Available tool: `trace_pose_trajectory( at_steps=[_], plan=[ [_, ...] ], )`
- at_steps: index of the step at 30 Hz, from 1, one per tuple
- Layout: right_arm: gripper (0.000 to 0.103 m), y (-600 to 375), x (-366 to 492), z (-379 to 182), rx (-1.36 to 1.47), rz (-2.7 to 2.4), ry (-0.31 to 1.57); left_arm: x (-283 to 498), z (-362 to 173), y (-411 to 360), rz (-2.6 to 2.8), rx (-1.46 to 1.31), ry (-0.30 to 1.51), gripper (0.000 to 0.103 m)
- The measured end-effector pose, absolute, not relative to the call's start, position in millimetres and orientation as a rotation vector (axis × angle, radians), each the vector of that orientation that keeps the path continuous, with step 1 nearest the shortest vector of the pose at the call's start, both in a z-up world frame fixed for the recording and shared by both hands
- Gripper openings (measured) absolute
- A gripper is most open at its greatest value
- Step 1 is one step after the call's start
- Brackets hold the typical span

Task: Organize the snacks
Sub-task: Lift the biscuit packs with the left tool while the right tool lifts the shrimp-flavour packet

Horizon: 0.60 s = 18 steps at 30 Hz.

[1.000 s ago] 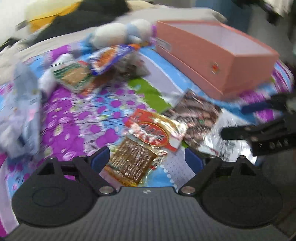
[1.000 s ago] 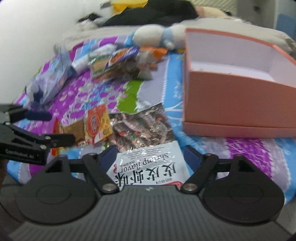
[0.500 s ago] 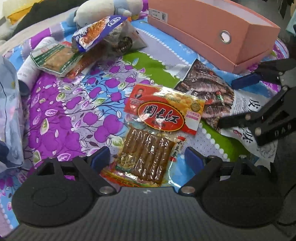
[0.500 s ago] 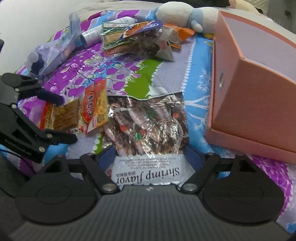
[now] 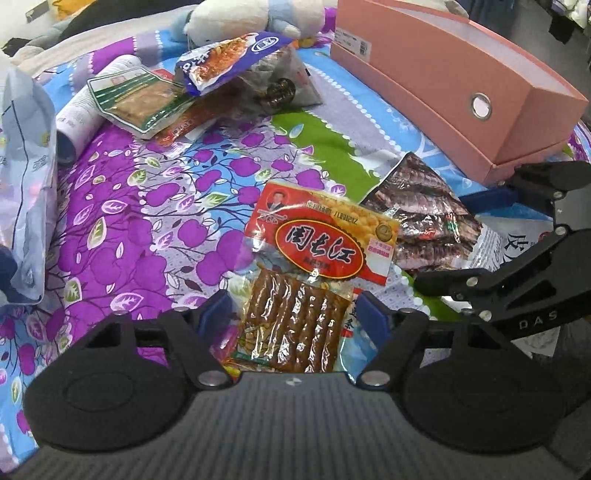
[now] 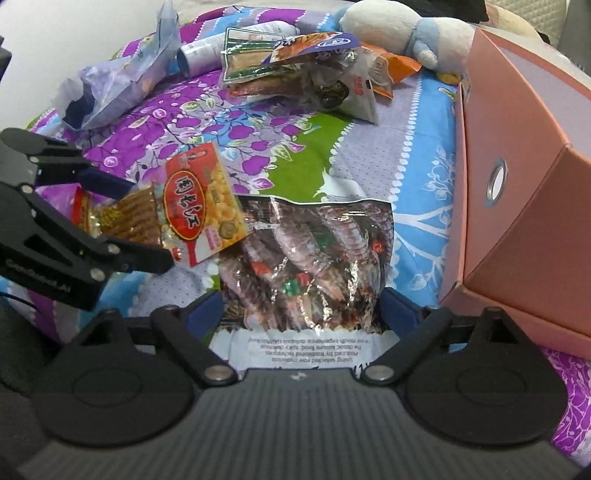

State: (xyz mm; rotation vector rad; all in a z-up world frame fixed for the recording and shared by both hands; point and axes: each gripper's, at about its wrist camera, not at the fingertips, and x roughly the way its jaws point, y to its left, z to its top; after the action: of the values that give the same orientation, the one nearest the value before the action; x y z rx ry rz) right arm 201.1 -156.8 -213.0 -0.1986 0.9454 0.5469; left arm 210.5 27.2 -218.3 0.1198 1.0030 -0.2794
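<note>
Left wrist view: the left gripper sits low over a flowered bedsheet, its 2 blue-padded jaws spread wide on either side of a red snack pack of brown sticks, which lies flat on the sheet between them; whether the pads touch it cannot be told here. Just right of that pack lies a shiny shrimp bag, its edge tucked under the red one. The right gripper reaches in from the right over the shrimp bag. A pink box stands behind, well apart from the red pack. At the far left-center a pile of snacks rests near a white tube, with a plush toy beyond.

Right wrist view: the right gripper is released too, jaws wide on either side of the shrimp bag, whose white printed end runs under the tool. The left gripper enters from the left, its fingers around the red snack pack. The pink box stands close on the right. A crumpled plastic bag lies at the far left.
</note>
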Motion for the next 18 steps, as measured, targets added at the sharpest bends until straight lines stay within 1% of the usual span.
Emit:
trace_pose_trajectory(
  at_steps=[2, 3, 5, 8, 11, 18],
  plan=[
    [0.074, -154, 197, -211, -0.206, 0.551, 0.937, 208, -217, 27, -0.273, 0.112, 1.001, 0.074],
    [0.071, -152, 194, -209, -0.214, 0.554, 0.930, 207, -216, 26, -0.271, 0.111, 1.001, 0.070],
    [0.060, -151, 189, -207, -0.217, 0.550, 0.917, 203, -212, 22, -0.264, 0.120, 1.001, 0.065],
    [0.051, -150, 183, -203, -0.217, 0.535, 0.899, 195, -211, 15, -0.250, 0.142, 0.999, 0.063],
    [0.047, -156, 180, -201, -0.188, 0.505, 0.900, 186, -210, 14, -0.227, 0.124, 0.991, 0.060],
    [0.046, -170, 168, -195, -0.140, 0.434, 0.886, 170, -207, 17, -0.148, 0.043, 0.976, 0.057]
  ],
)
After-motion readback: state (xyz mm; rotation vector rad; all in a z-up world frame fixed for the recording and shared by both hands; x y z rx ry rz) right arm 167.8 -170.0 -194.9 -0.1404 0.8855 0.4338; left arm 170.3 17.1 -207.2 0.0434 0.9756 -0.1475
